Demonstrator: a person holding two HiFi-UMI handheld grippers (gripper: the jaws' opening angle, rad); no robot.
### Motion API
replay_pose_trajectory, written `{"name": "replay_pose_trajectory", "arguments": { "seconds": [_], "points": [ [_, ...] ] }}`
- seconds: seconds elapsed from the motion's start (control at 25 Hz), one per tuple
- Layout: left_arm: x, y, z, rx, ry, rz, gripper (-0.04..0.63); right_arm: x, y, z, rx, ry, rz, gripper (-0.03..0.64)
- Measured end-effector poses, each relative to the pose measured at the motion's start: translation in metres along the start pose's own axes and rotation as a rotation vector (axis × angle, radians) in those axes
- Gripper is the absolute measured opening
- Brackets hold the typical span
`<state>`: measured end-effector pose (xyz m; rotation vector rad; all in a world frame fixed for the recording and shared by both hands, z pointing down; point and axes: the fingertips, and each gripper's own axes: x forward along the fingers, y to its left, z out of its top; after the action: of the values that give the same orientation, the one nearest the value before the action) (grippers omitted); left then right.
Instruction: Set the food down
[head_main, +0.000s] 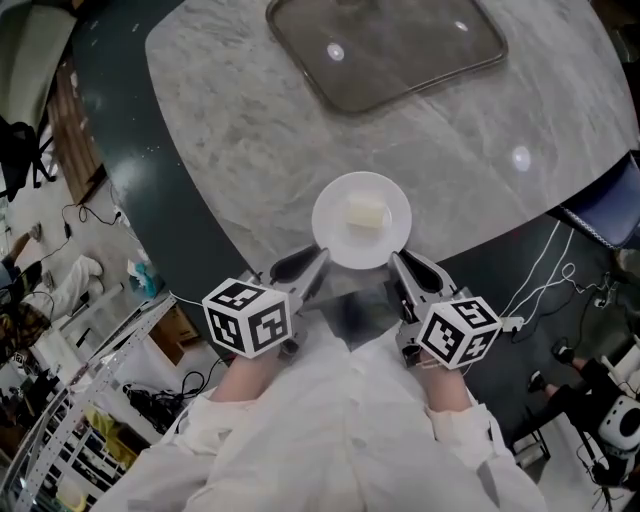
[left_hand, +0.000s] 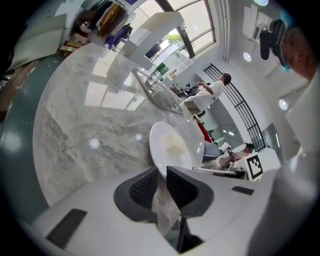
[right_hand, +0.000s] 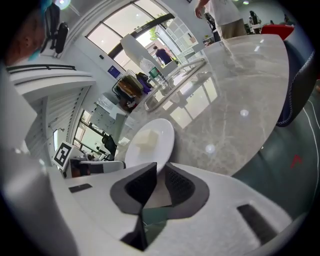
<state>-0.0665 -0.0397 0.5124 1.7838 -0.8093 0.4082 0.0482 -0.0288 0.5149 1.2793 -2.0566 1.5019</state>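
Overhead, a round grey marble table fills most of the head view. A dark rectangular tray lies on its far side, bare.

White plate at the table's near edge, well apart from the tray. It looks to rest on the marble, but I cannot tell whether it is fully down or a hair above it.

Left gripper: on the plate's near-left rim. Its own view shows the jaws nearly together with the rim wedged between the ribbed pads, a thin-edge pinch.

Right gripper: on the near-right rim, mirrored. Jaws narrowly apart, the rim runs down between them, and the pads look to bear on it.

Food: one small pale block, roughly central on the plate, clear of both grippers. Kind not identifiable.

Judgement: the plate is in a two-sided hold at the table edge, so the step in hand is placing plate and food on the table. The next move calls for keeping the plate level so the block does not slide, making sure its base is well onto the marble rather than over the edge, then letting go on both sides evenly and backing the jaws off the rim.
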Motion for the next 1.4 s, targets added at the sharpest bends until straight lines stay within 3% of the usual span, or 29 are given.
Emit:
{"name": "replay_pose_trajectory", "arguments": {
  "seconds": [0.2,0.96,1.4],
  "points": [
    [0.001,0.002,0.003,-0.003,-0.009,-0.023,0.060,0.002,0.000,0.002,-0.005,-0.011,-0.002,0.046],
    [-0.010,-0.012,0.031,0.100,-0.083,-0.041,0.061,-0.011,0.019,0.027,-0.082,-0.066,0.008,0.037],
    [0.016,-0.036,0.082,0.110,-0.170,0.022,0.061,-0.007,-0.002,0.092,-0.134,-0.064,0.075,0.035]
  ]
}}
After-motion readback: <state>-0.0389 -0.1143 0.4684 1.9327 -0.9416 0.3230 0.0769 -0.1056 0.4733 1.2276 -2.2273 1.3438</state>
